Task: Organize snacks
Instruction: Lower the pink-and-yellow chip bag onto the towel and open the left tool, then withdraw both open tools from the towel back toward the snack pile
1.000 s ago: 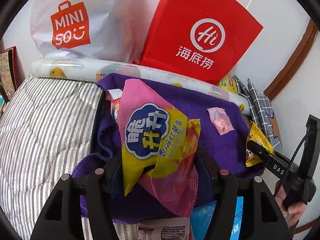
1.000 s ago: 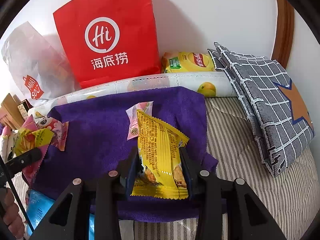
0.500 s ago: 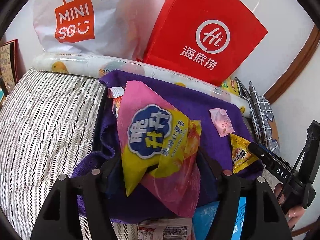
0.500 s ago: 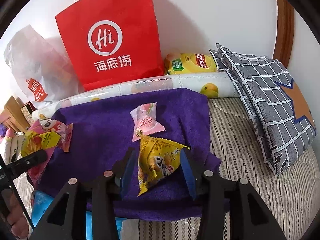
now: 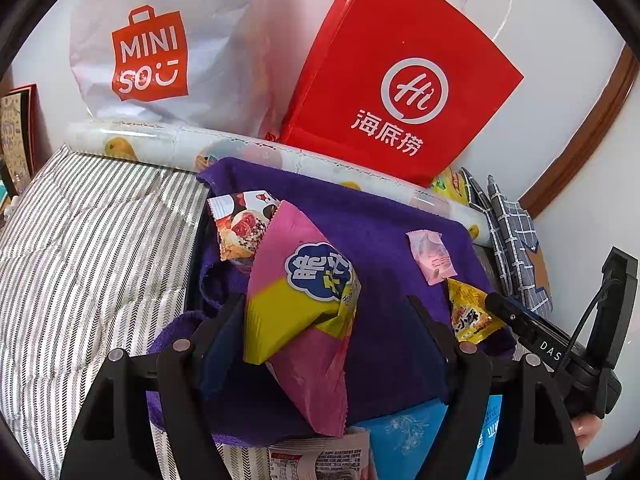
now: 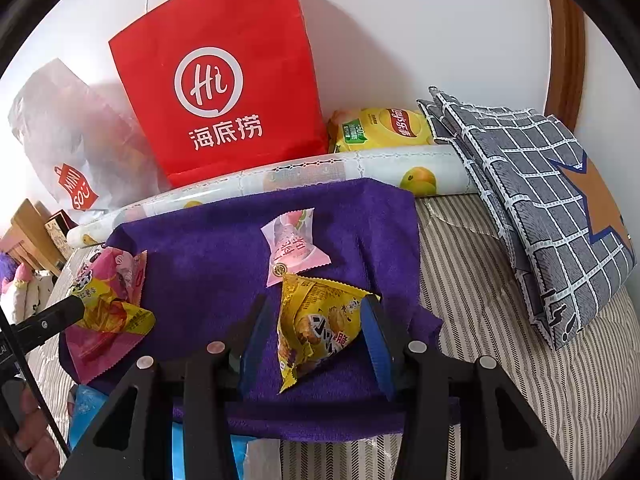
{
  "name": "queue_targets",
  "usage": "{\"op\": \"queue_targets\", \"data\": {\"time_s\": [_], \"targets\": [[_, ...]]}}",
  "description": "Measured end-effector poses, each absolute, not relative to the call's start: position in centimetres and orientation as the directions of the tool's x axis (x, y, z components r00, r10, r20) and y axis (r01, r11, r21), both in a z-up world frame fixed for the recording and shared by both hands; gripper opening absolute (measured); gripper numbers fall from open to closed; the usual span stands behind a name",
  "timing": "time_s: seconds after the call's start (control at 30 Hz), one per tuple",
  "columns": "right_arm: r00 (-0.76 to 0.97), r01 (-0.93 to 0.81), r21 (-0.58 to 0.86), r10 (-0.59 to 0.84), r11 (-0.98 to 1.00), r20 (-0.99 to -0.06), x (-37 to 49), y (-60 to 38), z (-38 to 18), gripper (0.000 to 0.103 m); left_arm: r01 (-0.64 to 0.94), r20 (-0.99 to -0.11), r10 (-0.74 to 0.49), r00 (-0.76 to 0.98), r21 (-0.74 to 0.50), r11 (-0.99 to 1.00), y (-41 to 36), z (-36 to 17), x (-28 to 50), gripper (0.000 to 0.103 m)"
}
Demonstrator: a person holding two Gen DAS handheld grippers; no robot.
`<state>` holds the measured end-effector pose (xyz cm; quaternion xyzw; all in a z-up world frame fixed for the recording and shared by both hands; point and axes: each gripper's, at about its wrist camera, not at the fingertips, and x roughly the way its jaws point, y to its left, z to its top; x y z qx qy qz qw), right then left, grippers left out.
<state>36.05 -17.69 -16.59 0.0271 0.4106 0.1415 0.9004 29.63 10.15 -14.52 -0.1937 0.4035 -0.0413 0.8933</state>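
A purple towel [image 5: 372,216] lies on the striped bed. My left gripper [image 5: 324,320] is open; a pink and yellow chip bag [image 5: 300,312] lies loose between its wide-spread fingers, also seen in the right wrist view [image 6: 108,312]. My right gripper [image 6: 316,332] is open around a small yellow snack packet [image 6: 316,328] that rests on the purple towel [image 6: 224,240]; this packet shows in the left wrist view [image 5: 468,312]. A small pink packet [image 6: 292,246] lies just beyond it, and shows in the left wrist view [image 5: 432,256]. Another colourful packet [image 5: 240,228] lies behind the chip bag.
A red paper bag [image 6: 220,80] and a white MINISO bag [image 5: 160,48] stand against the wall behind a rolled fruit-print mat [image 6: 320,172]. A yellow chip bag [image 6: 380,128] and folded grey checked cloth [image 6: 540,200] lie at the right. Blue packets [image 5: 404,436] lie at the near edge.
My right gripper opened and let the yellow packet down onto the towel, then drew back. My left gripper opened wide and the chip bag slumped loose between its fingers.
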Motion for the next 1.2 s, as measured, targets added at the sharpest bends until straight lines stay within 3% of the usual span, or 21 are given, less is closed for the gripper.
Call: {"op": "queue_targets", "data": {"time_s": [0.17, 0.5, 1.2], "targets": [[0.628, -0.234, 0.173, 0.285, 0.957, -0.724, 35.8, -17.8, -16.3, 0.044, -0.068, -0.692, -0.194, 0.695, -0.332, 0.941, 9.5, -13.8, 29.3, 0.077], [0.658, -0.261, 0.192, 0.320, 0.946, -0.682, 34.7, -17.9, -14.9, 0.049, -0.061, -0.666, -0.216, 0.714, -0.366, 0.929, 9.9, -13.2, 29.0, 0.077], [0.649, -0.273, 0.187, 0.325, 0.943, -0.688, 34.8, -17.6, -15.4, 0.050, -0.027, -0.632, -0.242, 0.736, -0.384, 0.923, 9.4, -12.4, 28.5, 0.078]]}}
